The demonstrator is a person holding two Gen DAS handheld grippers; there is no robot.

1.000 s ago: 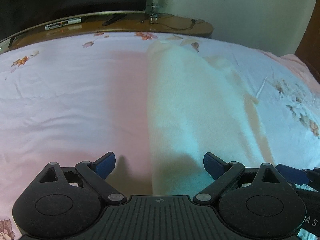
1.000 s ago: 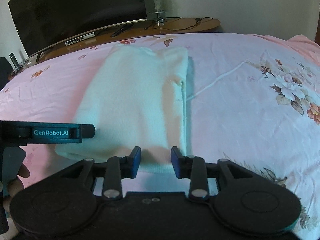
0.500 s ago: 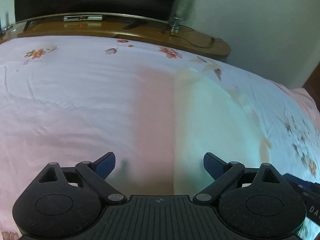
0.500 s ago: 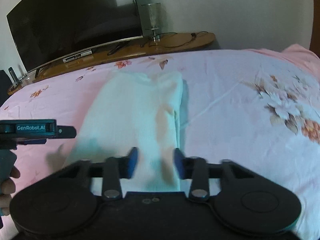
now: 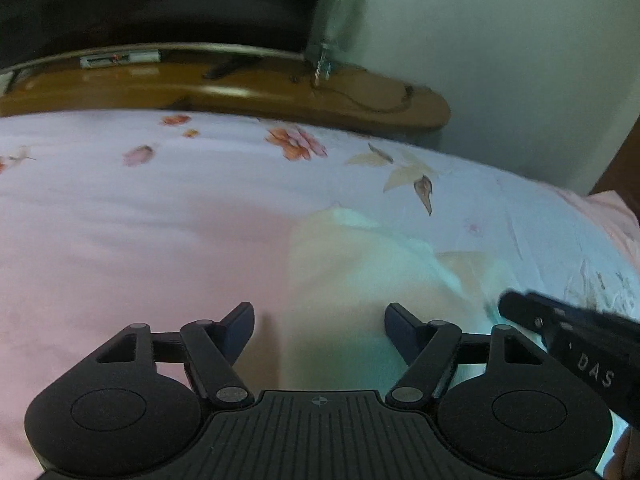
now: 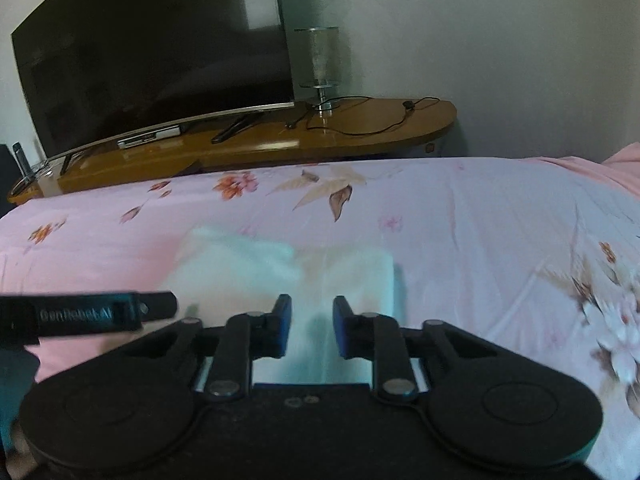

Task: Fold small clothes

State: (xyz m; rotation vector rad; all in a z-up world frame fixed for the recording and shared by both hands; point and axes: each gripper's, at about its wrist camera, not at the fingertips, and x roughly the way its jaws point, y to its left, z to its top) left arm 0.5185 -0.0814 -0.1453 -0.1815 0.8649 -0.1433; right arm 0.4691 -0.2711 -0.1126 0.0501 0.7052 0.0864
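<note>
A white knitted garment [image 5: 372, 280] lies lengthwise on the pink floral bedsheet [image 5: 140, 232], folded into a long strip. It also shows in the right wrist view [image 6: 280, 272]. My left gripper [image 5: 319, 326] is open, low over the garment's left edge, with nothing between its fingers. My right gripper [image 6: 312, 326] is open with a narrower gap, over the garment's near right part. Each gripper shows at the edge of the other's view.
A wooden TV stand [image 6: 256, 144] runs behind the bed with a large curved TV [image 6: 152, 48], a glass lamp [image 6: 322, 64] and a black cable. The bedsheet [image 6: 500, 232] stretches to the right of the garment.
Both grippers have moved forward along the garment towards its far end and tilted up, so more of the TV stand and wall shows. The left gripper's gap has narrowed a little.
</note>
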